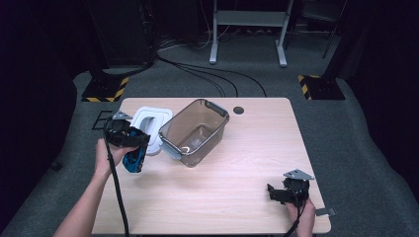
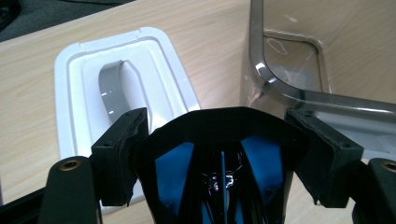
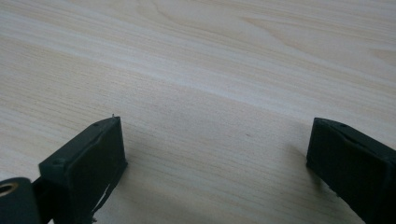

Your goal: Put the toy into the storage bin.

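The left gripper [image 1: 134, 154] is near the left edge of the wooden table [image 1: 232, 187], and its jaws are clenched on a black and blue snack bag [image 1: 133, 160]. In the left gripper view the glossy bag [image 2: 219, 158] fills the space between the two pads, and both pads press against its sides. From the high view the bag hangs below this gripper, just in front of the white lid [image 1: 152, 126] and beside the left end of the container.

The white lid lies flat close to the far left corner of the table, with a grey handle in its middle. Just beside it, on its right, stands a clear grey plastic container [image 1: 195, 131]; it is open at the top, and one long side touches or almost touches the lid. In the left gripper view the rim of this container [image 2: 280, 88] is just beyond the bag.

The right gripper [image 1: 277, 193] rests near the near right corner of the table. Its jaws are released and wide apart, with bare wood between them [image 3: 215, 154].
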`<state>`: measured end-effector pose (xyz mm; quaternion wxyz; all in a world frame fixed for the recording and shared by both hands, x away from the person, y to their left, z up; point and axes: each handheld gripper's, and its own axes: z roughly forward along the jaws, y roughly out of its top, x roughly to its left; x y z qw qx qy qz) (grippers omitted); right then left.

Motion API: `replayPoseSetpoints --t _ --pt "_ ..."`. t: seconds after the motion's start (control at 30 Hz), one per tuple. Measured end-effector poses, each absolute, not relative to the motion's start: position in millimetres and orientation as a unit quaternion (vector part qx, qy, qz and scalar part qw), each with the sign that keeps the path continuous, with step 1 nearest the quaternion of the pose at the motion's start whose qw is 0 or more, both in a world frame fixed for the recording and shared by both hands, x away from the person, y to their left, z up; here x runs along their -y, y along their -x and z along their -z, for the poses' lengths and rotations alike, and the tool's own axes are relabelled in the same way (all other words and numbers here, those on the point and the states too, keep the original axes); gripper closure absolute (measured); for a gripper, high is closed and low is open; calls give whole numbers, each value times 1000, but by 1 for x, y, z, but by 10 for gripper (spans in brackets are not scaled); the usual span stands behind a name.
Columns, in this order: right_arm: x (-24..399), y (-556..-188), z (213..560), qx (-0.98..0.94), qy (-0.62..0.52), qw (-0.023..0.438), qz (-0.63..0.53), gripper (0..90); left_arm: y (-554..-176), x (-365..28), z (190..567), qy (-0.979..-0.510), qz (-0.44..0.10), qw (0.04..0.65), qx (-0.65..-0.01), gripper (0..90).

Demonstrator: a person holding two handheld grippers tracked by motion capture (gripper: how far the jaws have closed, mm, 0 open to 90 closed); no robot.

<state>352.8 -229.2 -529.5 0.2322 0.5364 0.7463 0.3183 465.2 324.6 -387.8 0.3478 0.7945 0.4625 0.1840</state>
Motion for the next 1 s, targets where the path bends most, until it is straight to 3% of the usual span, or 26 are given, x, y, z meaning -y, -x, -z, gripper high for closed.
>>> replayPoseSetpoints --t 1.0 --pt "229 -353 530 -747 -536 233 -318 36 -522 -313 360 -775 -244 344 -471 252"
